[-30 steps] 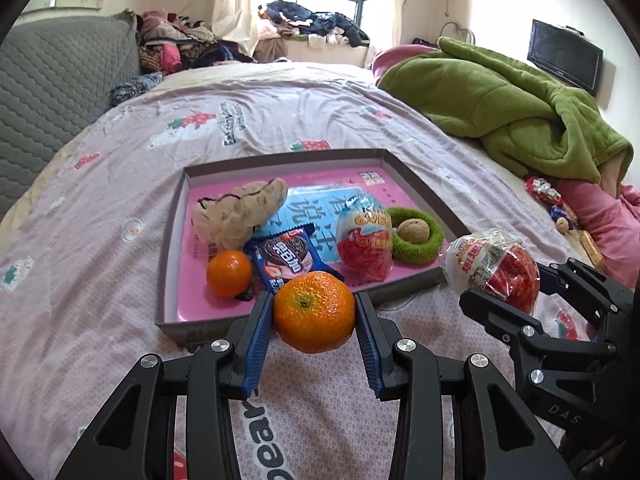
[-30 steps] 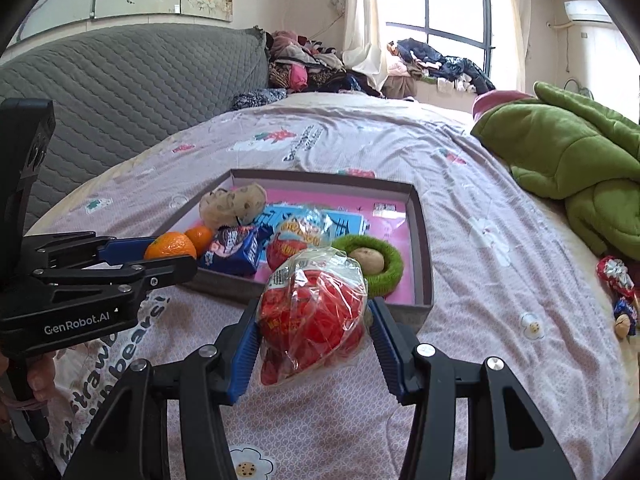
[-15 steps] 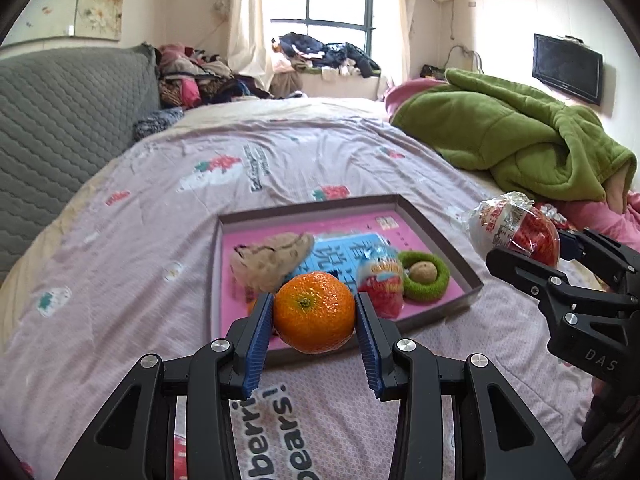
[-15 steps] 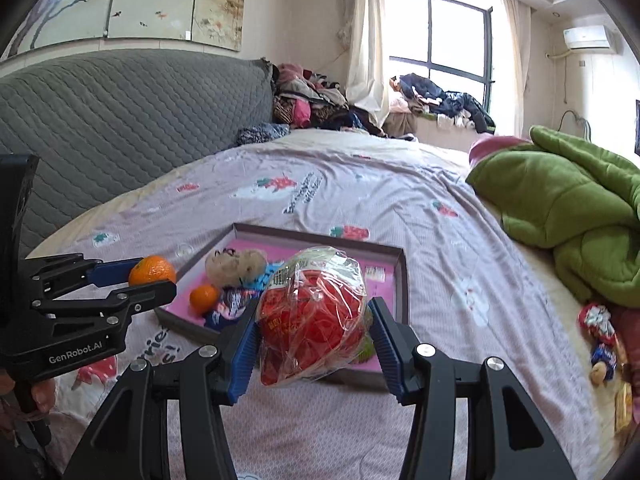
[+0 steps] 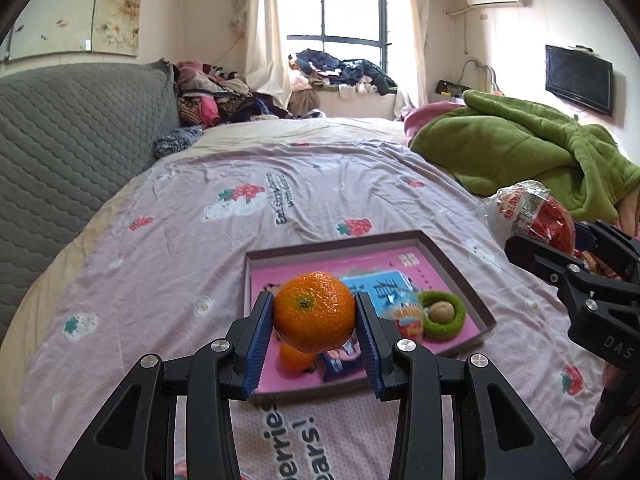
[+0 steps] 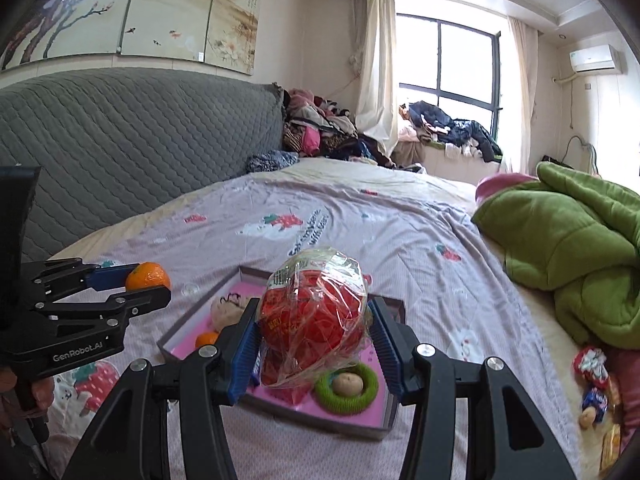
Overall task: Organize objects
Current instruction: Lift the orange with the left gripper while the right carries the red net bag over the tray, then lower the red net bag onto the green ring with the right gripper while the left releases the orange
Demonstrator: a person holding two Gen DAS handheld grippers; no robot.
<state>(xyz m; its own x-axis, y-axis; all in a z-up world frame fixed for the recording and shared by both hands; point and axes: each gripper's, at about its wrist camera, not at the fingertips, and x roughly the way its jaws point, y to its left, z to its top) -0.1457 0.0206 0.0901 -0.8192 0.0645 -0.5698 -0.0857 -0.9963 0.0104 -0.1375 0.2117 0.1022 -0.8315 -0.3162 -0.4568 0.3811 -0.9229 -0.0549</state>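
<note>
Gripping a dimpled orange tangerine [image 5: 314,312], left tongs [image 5: 315,334]; right tongs [image 6: 314,350] clamped on crinkly red snack bag [image 6: 314,322]

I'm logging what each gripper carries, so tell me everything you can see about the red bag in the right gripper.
The red bag is a rounded bundle of clear, crinkly plastic, packed with bright red contents that cannot be made out. A printed label sits near its top, with white and pale green showing there. The right gripper is shut on it, blue pads pressing both sides. It hangs in the air above the tray, touching nothing else. From the left wrist view it shows at the right edge.
</note>
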